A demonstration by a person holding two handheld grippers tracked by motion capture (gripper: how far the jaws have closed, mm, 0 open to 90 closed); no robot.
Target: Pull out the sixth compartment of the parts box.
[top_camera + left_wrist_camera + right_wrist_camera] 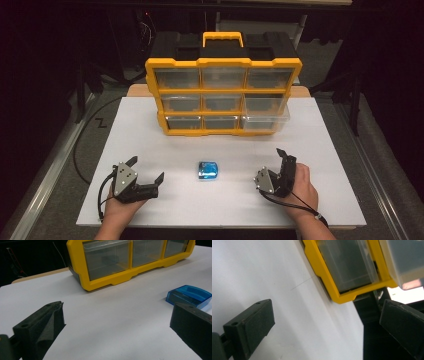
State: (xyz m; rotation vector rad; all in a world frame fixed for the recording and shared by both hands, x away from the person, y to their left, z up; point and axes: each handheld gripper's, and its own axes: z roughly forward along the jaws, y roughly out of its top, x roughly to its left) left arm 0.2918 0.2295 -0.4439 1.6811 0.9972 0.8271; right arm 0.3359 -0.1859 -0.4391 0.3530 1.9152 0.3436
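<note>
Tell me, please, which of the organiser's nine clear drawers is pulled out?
The bottom-right drawer of the yellow organiser: it juts forward past the frame, while the other eight sit flush.

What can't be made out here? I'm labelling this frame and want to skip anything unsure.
- Drawer contents: the yellow organizer's drawers look cloudy and dim in the high view.
- Blue case: its near corner sits behind the left gripper's jaw in the left gripper view.
- Pulled-out bottom-right drawer: cut by the frame edge in the right gripper view.

a dark lab: white table (150, 130), yellow drawer organizer (223, 97), cables.
</note>
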